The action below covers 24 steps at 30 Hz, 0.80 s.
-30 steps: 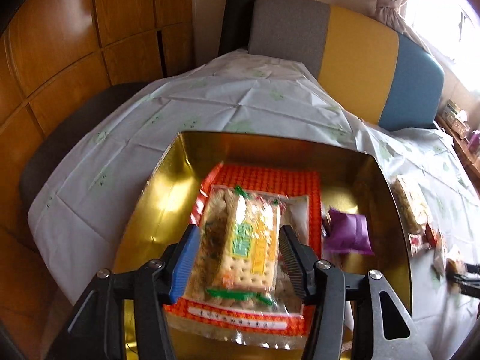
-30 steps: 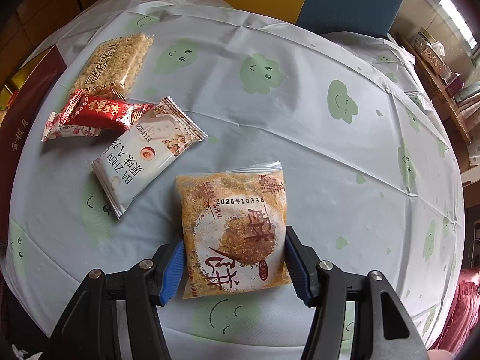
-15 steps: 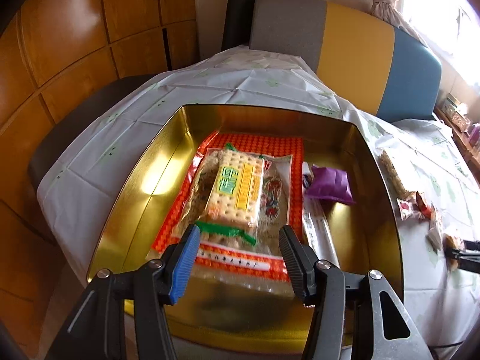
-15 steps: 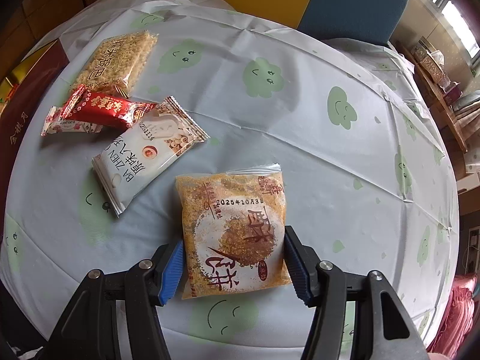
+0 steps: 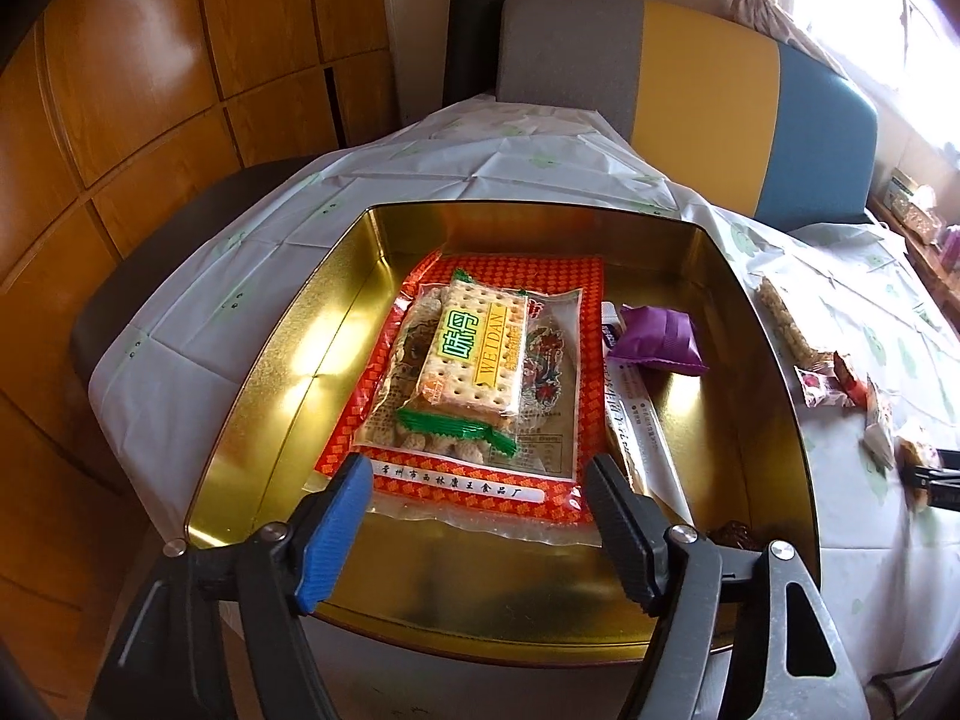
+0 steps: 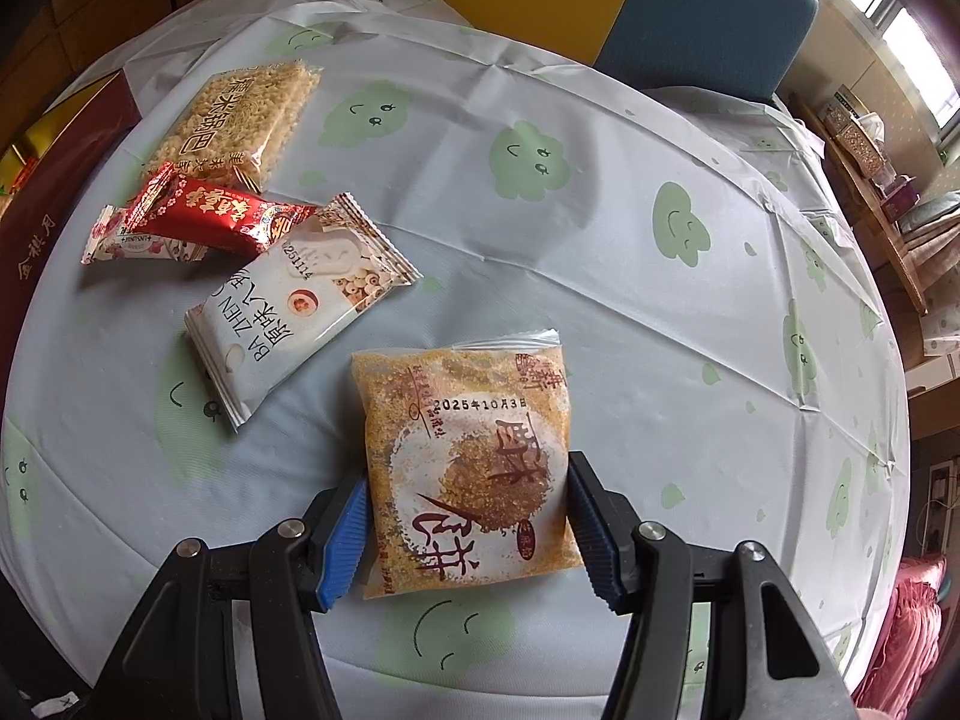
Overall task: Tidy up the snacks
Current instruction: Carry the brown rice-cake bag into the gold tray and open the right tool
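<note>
Currently our left gripper (image 5: 474,483) is spread wide with nothing in it, over the near rim of the gold tin (image 5: 288,360). In the tin a cracker pack (image 5: 474,354) lies on a red-bordered bag (image 5: 558,372), with a purple packet (image 5: 657,339) beside it. Our right gripper (image 6: 465,510) brackets the orange pastry bag (image 6: 468,462) on the table (image 6: 600,276), fingers on both sides, grip unclear. White packet (image 6: 294,306), red candy (image 6: 216,213) and rice cake (image 6: 240,120) lie toward the tin.

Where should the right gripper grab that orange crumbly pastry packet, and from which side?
Grip the orange pastry packet across its two long side edges near its lower end, coming from above. It lies flat on the tablecloth, already between the right gripper fingers.
</note>
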{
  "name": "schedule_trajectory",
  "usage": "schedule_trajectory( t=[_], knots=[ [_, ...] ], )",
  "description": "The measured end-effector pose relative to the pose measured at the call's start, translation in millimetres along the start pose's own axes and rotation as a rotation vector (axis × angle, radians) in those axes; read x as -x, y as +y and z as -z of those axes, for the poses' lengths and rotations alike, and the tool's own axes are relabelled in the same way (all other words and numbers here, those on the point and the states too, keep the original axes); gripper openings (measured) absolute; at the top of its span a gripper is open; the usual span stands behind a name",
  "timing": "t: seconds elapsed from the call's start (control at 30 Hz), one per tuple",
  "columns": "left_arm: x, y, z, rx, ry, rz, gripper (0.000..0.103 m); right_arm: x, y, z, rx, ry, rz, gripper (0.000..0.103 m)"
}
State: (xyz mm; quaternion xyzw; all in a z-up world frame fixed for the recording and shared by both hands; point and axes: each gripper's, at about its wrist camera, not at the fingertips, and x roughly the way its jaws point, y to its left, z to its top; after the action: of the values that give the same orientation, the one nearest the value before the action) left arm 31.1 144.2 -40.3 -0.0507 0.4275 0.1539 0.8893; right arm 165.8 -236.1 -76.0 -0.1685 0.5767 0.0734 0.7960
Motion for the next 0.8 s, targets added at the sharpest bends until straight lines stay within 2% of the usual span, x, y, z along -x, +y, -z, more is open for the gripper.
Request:
schedule_trajectory(
  t=[0.27, 0.8],
  knots=[
    [3, -1, 1, 0.002, -0.01, 0.008, 0.08, 0, 0, 0, 0.006, -0.002, 0.004, 0.061],
    [10, 11, 2, 0.007, -0.029, 0.001, 0.082, 1, 0, 0, 0.013, -0.008, 0.012, 0.06]
  ],
)
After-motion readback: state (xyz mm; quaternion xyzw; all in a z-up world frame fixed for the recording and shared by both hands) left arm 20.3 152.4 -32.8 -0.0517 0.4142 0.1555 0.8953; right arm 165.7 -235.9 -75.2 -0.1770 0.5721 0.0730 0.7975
